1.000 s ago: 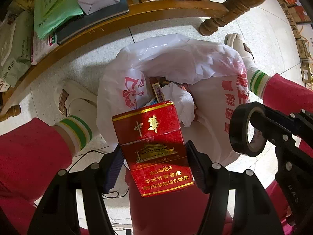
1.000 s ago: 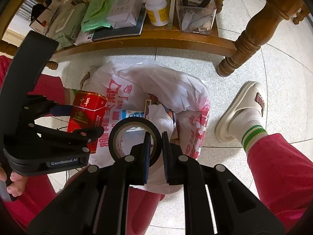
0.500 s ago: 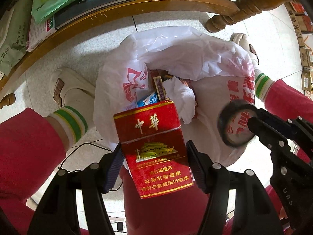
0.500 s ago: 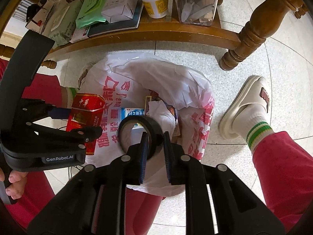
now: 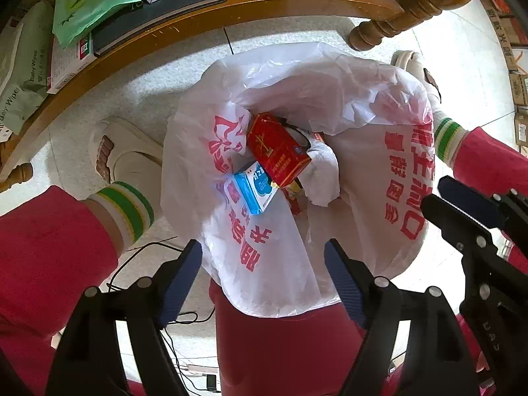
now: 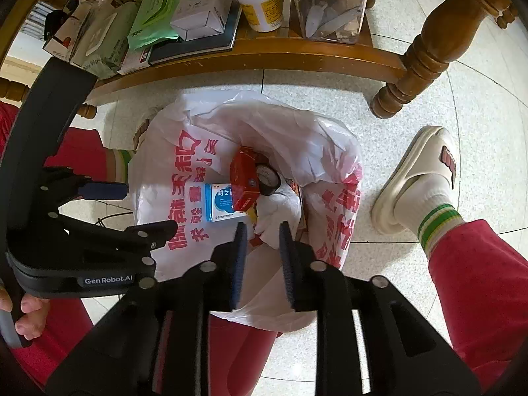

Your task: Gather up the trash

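Note:
A white plastic trash bag (image 5: 379,151) with red print stands open on the floor between the person's legs; it also shows in the right wrist view (image 6: 297,138). Inside lie a red cigarette pack (image 5: 277,148) (image 6: 242,178), a black tape roll (image 6: 269,178), a blue-and-white box (image 5: 254,191) (image 6: 221,201) and crumpled white tissue (image 5: 321,178). My left gripper (image 5: 264,264) is open and empty above the bag's near edge. My right gripper (image 6: 260,247) is open and empty above the bag, and its fingers (image 5: 462,204) show in the left wrist view.
A wooden table shelf (image 6: 264,52) behind the bag carries books, wipes, a pill bottle (image 6: 260,3) and a clear container (image 6: 330,10). A turned table leg (image 6: 419,56) stands at the right. Slippered feet (image 6: 419,178) (image 5: 122,151) flank the bag. A black cable (image 5: 142,250) lies on the floor.
My left gripper opened and the red cigarette pack fell into the bag. My right gripper opened and the black tape roll dropped into the bag beside it.

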Demonstrator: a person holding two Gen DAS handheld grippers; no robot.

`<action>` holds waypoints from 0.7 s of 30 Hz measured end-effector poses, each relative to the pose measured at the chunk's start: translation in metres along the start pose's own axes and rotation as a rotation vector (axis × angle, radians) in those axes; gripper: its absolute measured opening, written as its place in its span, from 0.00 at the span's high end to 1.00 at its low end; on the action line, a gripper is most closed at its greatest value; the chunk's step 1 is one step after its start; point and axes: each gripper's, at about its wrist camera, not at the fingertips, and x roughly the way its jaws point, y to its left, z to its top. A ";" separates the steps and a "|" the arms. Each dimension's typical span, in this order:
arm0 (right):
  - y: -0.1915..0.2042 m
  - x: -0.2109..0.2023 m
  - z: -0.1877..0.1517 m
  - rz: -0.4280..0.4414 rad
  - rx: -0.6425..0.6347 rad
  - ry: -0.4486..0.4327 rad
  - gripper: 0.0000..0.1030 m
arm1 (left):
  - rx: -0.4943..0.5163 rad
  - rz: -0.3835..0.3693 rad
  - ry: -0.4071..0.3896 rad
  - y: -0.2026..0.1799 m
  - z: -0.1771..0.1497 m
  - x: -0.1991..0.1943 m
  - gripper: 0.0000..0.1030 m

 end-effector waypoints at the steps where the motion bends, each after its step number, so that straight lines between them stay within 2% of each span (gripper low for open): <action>1: 0.000 -0.001 0.000 -0.002 0.000 -0.002 0.71 | 0.000 0.004 -0.003 0.000 0.000 0.000 0.26; 10: 0.003 -0.008 -0.002 -0.005 0.001 -0.018 0.68 | 0.003 0.068 -0.075 -0.006 -0.002 -0.017 0.21; 14: 0.009 -0.022 -0.006 -0.014 0.002 -0.054 0.64 | 0.024 0.131 -0.140 -0.013 -0.011 -0.033 0.21; 21: 0.017 -0.058 -0.020 -0.038 0.024 -0.149 0.63 | 0.018 0.175 -0.260 -0.020 -0.032 -0.066 0.21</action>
